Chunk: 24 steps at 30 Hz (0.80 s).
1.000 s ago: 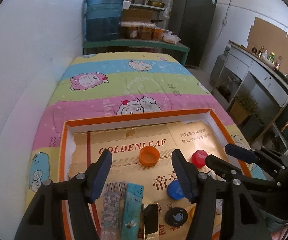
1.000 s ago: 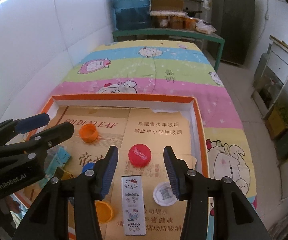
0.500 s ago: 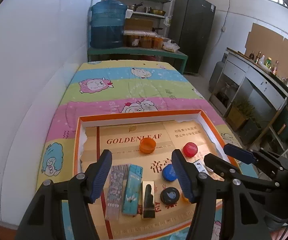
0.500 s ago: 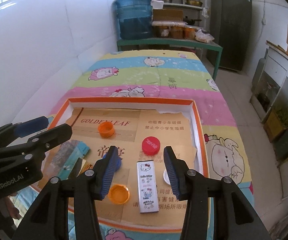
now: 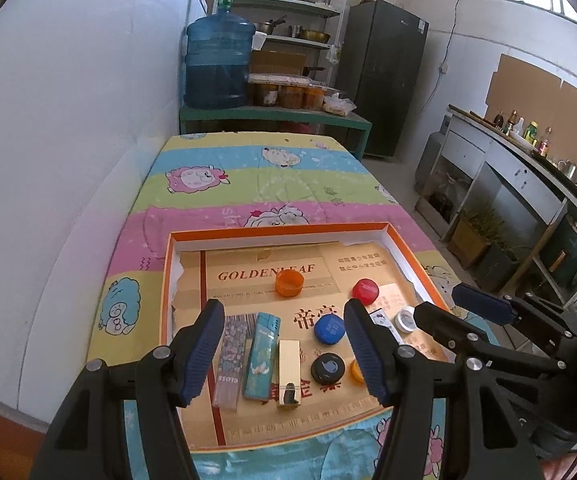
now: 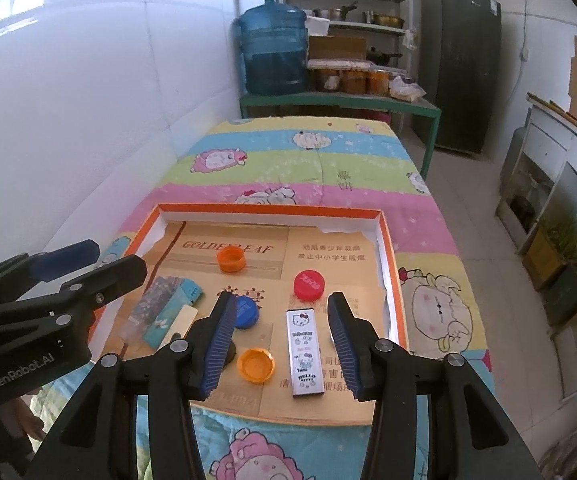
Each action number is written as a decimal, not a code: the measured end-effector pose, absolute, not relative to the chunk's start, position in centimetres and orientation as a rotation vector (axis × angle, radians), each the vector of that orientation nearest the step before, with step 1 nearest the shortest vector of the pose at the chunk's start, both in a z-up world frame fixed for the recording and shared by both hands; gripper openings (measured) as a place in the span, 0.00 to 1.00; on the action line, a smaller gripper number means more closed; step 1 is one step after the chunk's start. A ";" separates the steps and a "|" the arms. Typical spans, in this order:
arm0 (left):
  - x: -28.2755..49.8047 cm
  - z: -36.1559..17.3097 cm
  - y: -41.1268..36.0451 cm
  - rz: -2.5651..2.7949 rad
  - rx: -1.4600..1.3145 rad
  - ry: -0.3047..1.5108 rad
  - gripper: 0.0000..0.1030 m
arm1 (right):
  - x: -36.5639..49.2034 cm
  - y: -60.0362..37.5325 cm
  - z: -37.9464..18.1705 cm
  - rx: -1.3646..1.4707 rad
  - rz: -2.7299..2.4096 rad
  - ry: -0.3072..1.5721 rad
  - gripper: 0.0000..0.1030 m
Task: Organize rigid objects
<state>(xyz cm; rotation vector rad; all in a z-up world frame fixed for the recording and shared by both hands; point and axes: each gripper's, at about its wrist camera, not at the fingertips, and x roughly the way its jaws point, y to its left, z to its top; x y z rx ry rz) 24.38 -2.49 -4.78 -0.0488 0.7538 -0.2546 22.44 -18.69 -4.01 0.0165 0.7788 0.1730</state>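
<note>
Both claws hung empty above an orange-rimmed tray (image 5: 416,264) on a bed (image 5: 256,184).
The left claw (image 5: 284,344) and right claw (image 6: 280,340) stood open, holding nothing. In the tray, three lighters (image 5: 262,354) lay side by side at the left, bottle caps (image 5: 329,329) sat mid-tray, and a white lighter (image 6: 305,350) lay at the right.

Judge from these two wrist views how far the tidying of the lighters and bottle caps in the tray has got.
Looks done: three lighters lie side by side at the tray's left. In hand: nothing; left gripper and right gripper hover open and empty. Left: the Hello Kitty lighter lies apart, and the caps remain scattered.
</note>
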 end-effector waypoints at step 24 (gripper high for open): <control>17.1 -2.6 -1.3 -0.217 -0.061 0.683 0.60 | 15.5 -17.3 -1.2 -0.003 0.168 0.710 0.47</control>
